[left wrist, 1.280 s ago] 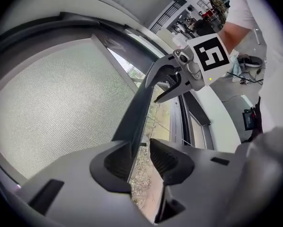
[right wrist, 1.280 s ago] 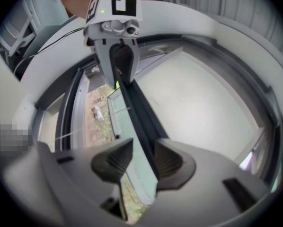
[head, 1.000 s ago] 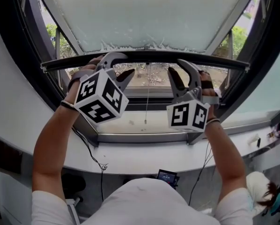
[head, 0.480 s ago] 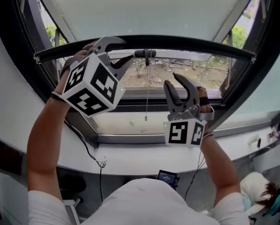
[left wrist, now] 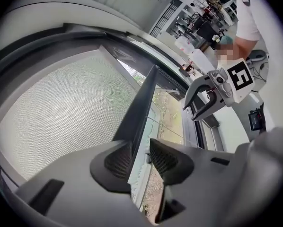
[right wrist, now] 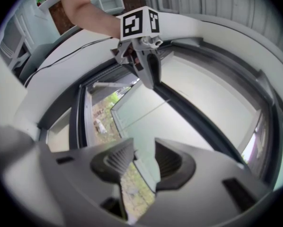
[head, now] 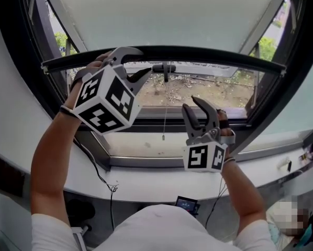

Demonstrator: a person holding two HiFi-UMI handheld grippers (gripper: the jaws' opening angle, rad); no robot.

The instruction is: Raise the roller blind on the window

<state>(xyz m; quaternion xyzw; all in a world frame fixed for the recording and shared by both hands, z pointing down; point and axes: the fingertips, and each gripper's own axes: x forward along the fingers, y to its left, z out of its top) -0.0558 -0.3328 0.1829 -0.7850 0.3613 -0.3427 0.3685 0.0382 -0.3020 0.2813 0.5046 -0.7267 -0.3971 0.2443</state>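
nearest, the white sill (head: 146, 179) runs across under both forearms. just beyond it the right gripper (head: 189, 103) hangs in front of the lower window frame (head: 156, 123), its jaws spread wide with nothing between them. a second ago it was up at the blind's bottom bar (head: 214, 54); it has since come away and dropped well below it.

farther up on the left, the left gripper (head: 144, 61) has climbed with the bar. its jaws are also wide, one arched over the bar and one under it, so the bar runs through the gap and seems to ride on a jaw. the pads do not look clamped on it. a thin pull cord (head: 165, 111) dangles from the bar's middle.

beyond, the roller blind (head: 161, 14) fills the upper window. its lower edge sits higher than a second ago, baring a wider strip of glass and the ground outside (head: 209, 90). so the lift is under way, now driven from the left end alone, with much of the blind left to raise. a one-ended push could tip the bar, i judge.
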